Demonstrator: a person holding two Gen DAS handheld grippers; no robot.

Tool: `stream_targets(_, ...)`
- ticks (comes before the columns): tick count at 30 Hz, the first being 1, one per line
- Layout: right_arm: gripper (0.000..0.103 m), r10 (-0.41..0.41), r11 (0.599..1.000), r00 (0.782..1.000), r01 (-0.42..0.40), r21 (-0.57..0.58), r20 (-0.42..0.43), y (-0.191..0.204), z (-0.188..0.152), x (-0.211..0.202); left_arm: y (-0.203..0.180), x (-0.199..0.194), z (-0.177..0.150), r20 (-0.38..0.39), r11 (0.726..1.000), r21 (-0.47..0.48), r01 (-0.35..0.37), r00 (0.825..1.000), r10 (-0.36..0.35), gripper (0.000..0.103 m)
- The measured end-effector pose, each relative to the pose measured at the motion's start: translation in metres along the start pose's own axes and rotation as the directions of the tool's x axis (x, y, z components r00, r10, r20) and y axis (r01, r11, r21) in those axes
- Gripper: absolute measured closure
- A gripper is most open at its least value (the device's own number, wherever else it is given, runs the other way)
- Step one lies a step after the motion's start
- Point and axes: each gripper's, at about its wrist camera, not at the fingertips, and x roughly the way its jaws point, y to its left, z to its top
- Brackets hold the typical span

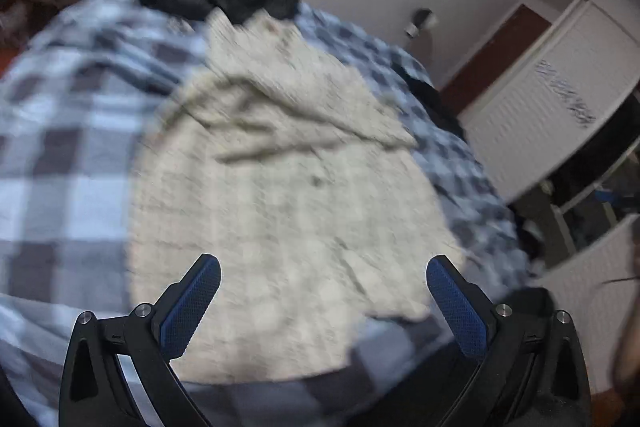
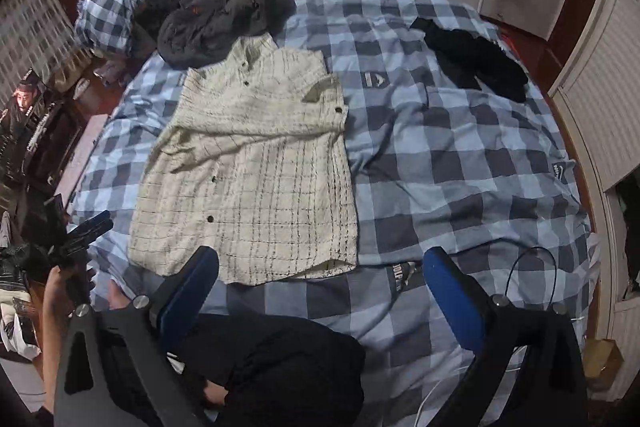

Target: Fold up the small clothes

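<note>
Shirt (image 2: 256,163) spread flat on the bed (image 2: 460,155), sleeves folded in across the front, likely ready for the next fold. Left tool (image 1: 322,303) spread wide, empty, just above the shirt hem. Right tool (image 2: 320,291) spread too, empty, higher above the hem.

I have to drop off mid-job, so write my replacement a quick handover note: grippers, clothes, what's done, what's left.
Left gripper: open, empty, over the near hem of the cream plaid shirt.
Right gripper: open, empty, above the bed's near edge.
Shirt lies on the blue checked bedcover, both sleeves already folded in across it.
Left: fold the shirt's body up, then the black garment at the far right; a dark grey heap waits by the collar.
</note>
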Motion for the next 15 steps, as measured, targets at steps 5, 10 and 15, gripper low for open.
stream_targets(5, 0.003, -0.056, 0.998, 0.997, 0.054, -0.032, -0.048, 0.023, -0.007, 0.097, -0.004, 0.003, -0.006, -0.048, 0.992, -0.005, -0.123, 0.991, 0.122, 0.0)
stream_targets(10, 0.003, -0.078, 0.995, 0.987, 0.086, 0.049, -0.143, 0.021, -0.011, 0.175, 0.011, -0.003, -0.019, -0.091, 0.906, 0.023, -0.423, 0.902, 0.423, 0.0)
stream_targets(15, 0.003, -0.062, 0.986, 0.984, 0.086, 0.144, -0.166, 0.005, -0.019, 0.202, 0.017, 0.015, -0.027, -0.138, 0.682, 0.21, -0.7, 0.67, 0.73, 0.001)
